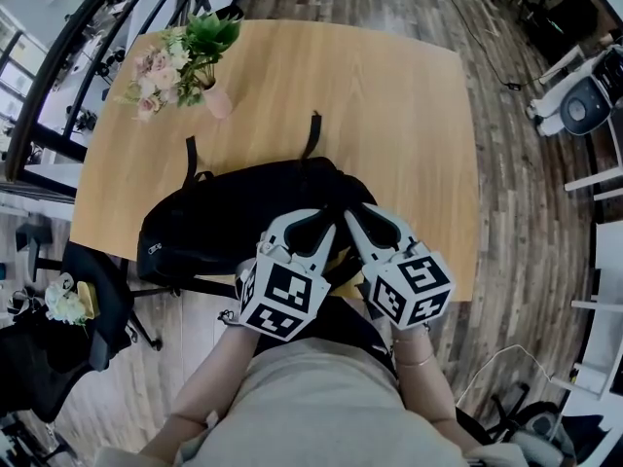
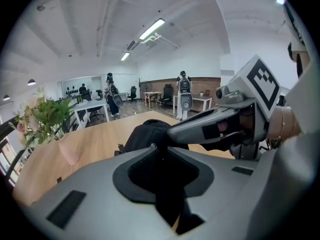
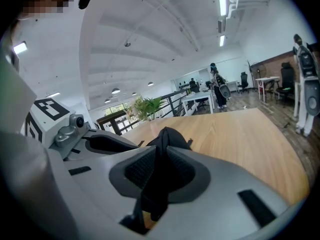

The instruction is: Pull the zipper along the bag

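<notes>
A black bag (image 1: 224, 212) lies along the near edge of the wooden table (image 1: 389, 115). Both grippers meet at its right end, side by side. My left gripper (image 1: 326, 227) has its jaws closed on a fold of black material (image 2: 161, 194) that runs between them; I cannot tell whether this is the zipper pull. My right gripper (image 1: 348, 214) is shut on a ridge of the bag's black fabric (image 3: 167, 134), which stands up between the pads. The left gripper view shows the right gripper (image 2: 200, 129) close on the right. The bag's far part (image 2: 145, 134) rises just past the left jaws.
A pink vase of flowers (image 1: 185, 66) stands at the table's far left corner. Two bag straps (image 1: 313, 129) lie towards the table's middle. A black office chair (image 1: 88, 300) sits below the table's left end. The person's torso presses close to the near table edge.
</notes>
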Demonstrator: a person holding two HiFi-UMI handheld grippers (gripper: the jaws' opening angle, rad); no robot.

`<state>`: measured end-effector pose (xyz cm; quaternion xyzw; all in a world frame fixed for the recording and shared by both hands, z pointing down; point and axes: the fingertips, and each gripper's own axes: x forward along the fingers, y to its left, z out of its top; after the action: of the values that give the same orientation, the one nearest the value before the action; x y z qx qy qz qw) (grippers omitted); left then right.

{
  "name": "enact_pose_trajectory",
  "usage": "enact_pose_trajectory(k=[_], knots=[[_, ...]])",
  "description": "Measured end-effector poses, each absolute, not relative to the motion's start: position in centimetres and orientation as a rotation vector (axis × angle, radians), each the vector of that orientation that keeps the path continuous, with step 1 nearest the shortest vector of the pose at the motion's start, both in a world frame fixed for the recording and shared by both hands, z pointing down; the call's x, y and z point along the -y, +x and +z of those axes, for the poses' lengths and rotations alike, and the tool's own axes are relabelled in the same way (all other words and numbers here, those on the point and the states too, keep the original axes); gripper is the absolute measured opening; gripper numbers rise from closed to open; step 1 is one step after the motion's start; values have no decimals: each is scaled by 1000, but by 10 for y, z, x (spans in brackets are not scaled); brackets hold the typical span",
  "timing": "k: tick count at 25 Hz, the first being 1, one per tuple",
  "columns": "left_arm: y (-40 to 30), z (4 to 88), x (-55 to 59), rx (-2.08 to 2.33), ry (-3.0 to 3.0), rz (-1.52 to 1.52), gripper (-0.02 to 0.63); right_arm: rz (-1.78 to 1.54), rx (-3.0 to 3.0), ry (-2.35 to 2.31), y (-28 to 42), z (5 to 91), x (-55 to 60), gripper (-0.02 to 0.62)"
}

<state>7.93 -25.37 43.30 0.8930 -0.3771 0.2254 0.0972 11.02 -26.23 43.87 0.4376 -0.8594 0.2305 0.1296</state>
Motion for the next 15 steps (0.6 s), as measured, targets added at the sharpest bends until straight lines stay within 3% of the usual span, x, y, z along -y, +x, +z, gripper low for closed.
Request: enact_pose_trajectory(k=[15], knots=[[81, 451, 260, 1131, 2617, 715, 97, 688, 2517, 1243, 101, 436, 258, 69]])
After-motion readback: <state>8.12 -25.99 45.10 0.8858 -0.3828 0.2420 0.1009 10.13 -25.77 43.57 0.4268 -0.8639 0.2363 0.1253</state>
